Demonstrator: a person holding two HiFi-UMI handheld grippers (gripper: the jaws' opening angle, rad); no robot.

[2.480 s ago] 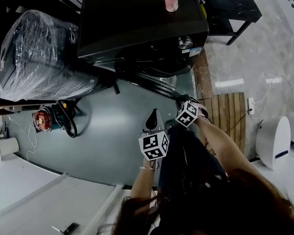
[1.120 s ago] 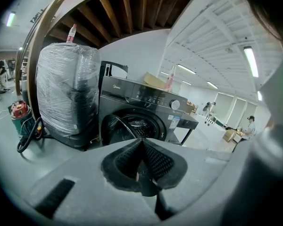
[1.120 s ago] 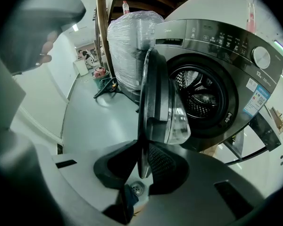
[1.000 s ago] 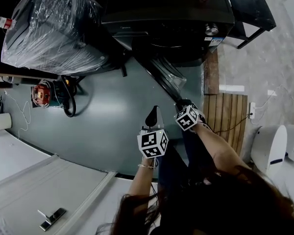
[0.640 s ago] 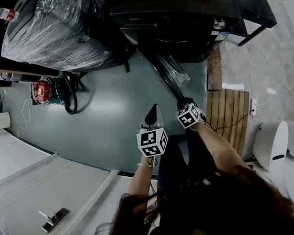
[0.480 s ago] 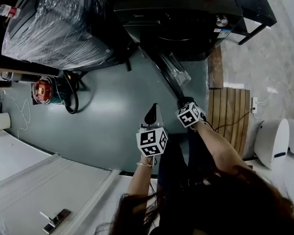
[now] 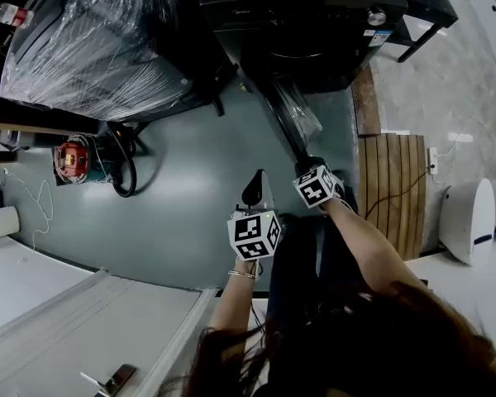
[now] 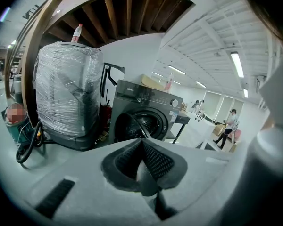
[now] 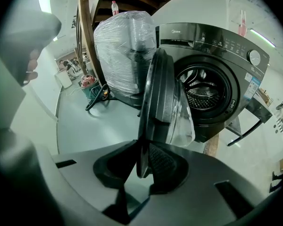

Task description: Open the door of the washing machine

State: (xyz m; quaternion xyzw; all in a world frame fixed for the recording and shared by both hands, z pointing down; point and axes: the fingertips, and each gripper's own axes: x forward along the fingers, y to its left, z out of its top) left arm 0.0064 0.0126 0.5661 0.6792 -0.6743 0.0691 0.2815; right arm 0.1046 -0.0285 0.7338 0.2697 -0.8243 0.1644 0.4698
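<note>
Pinching door [image 9: 154, 93] edge, right gripper [image 9: 142, 155]

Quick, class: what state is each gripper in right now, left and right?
Left gripper: closed, nothing in it.
Right gripper: closed on the rim of the washing machine door.

On the washing machine [image 9: 212, 46], a short pale brand word [image 9: 171, 30] sits on the control panel at eleven o'clock from the drum opening, its letters too small to read surely. A blue-and-white sticker [image 9: 252, 87] at three o'clock from the opening carries unreadable print. The left marker cube [image 7: 252, 235] and right marker cube [image 7: 316, 185] show black-and-white square patterns, no letters.
</note>
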